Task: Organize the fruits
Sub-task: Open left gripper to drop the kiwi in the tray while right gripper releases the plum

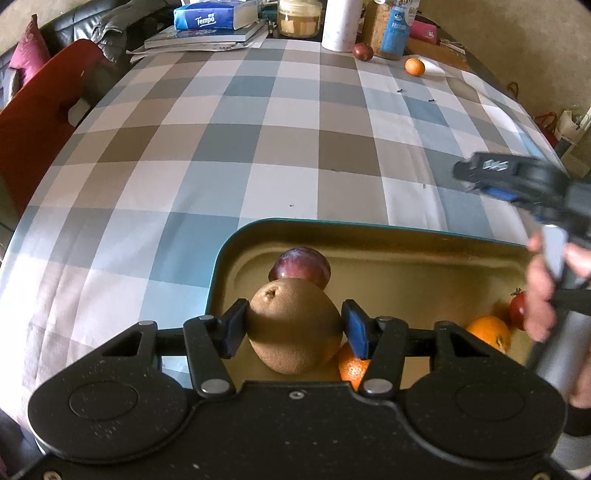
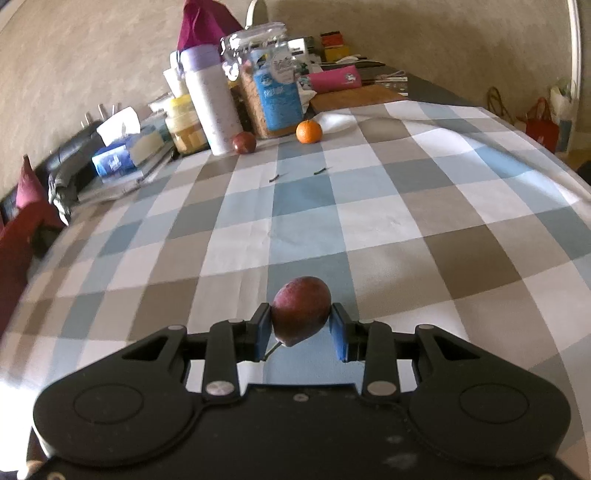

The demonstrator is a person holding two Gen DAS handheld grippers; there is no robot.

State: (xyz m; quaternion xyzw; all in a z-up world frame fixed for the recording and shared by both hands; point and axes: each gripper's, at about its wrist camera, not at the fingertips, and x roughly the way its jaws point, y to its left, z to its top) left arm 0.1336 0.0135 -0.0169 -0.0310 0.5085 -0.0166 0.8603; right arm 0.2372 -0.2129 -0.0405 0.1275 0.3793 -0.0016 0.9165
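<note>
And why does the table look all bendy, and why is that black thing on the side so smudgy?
Left wrist view: the fisheye lens bulges the checked tablecloth into a dome, and the right gripper is blurred, though the kiwi looks sharp. Right wrist view: the same curving, soft blur at the left edge, daylight glare low on the left.

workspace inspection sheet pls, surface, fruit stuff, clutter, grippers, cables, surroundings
surface: checked tablecloth in grey, blue and white covers the table.
job's things: tray holds a plum, oranges and a small red fruit; a loose plum and mandarin sit at the far end.
clutter: tissue packs, books, jar, white bottle, pink case.
grippers: left gripper clamps a kiwi over the tray; right gripper clamps a plum above the cloth.
cables: nothing seen.
surroundings: red chair, dark sofa, bags on the floor.
</note>
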